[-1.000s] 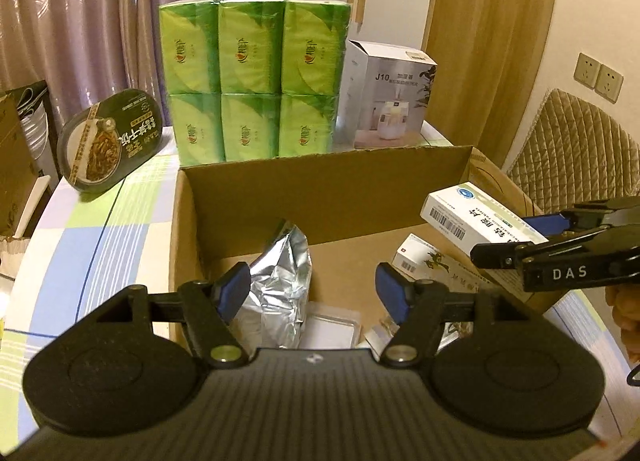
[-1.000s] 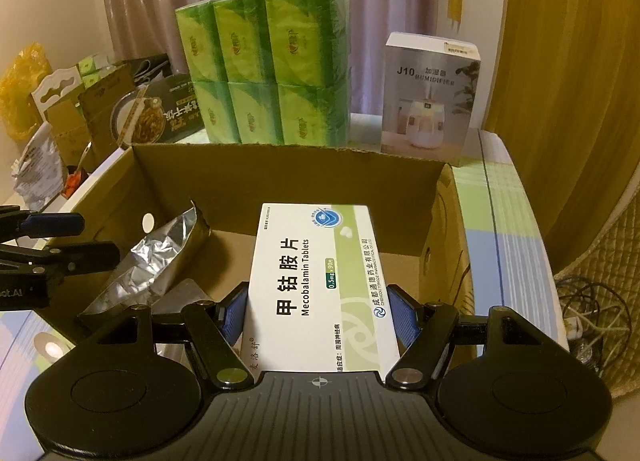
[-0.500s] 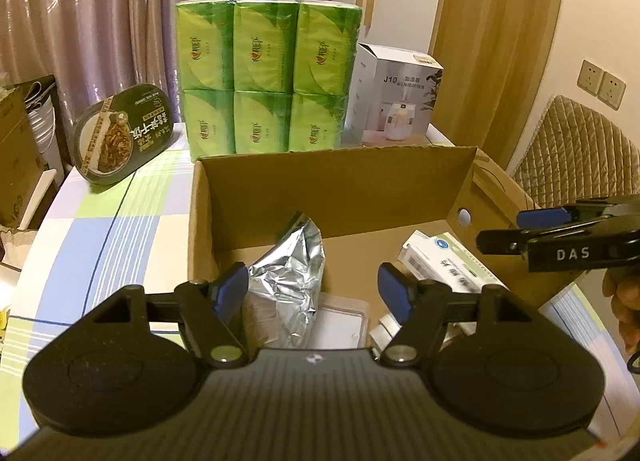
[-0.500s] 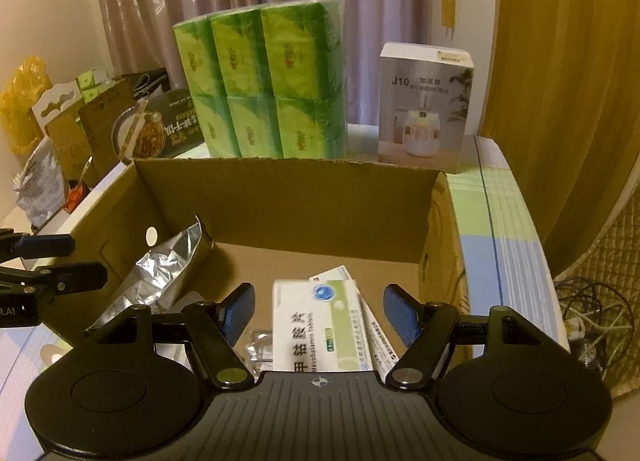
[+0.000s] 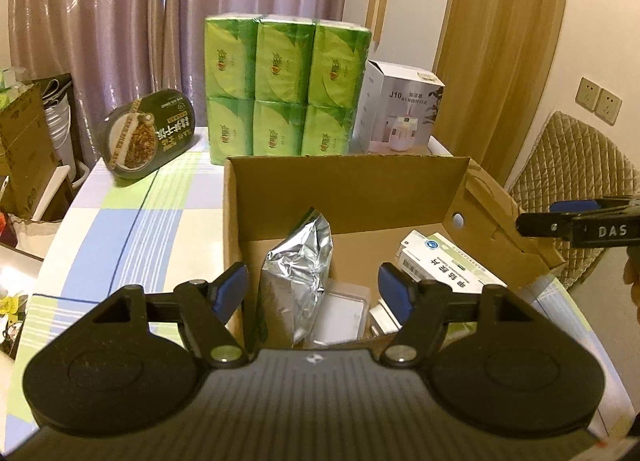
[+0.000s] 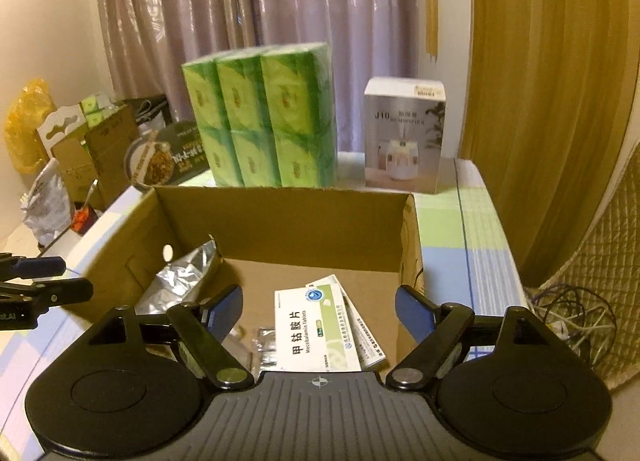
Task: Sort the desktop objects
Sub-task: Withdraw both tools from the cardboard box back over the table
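Two white-and-green tablet boxes in the open brown cardboard carton [image 6: 280, 221], nothing gripped.

The top white-and-green tablet box [image 6: 316, 331] lies flat at lower centre of the right view, overlapping a second one [image 6: 362, 335]; one crinkled silver foil pouch [image 5: 298, 265] leans at the carton's left. Right gripper [image 6: 318, 303] jaws spread wide and empty above them; left gripper [image 5: 312, 287] likewise apart. Behind: six green tissue packs [image 5: 282, 87], one white humidifier box [image 6: 404, 137], one dark oval noodle tray [image 5: 150, 133]. Only the left view shows one clear plastic tray [image 5: 340, 315] beside the pouch.
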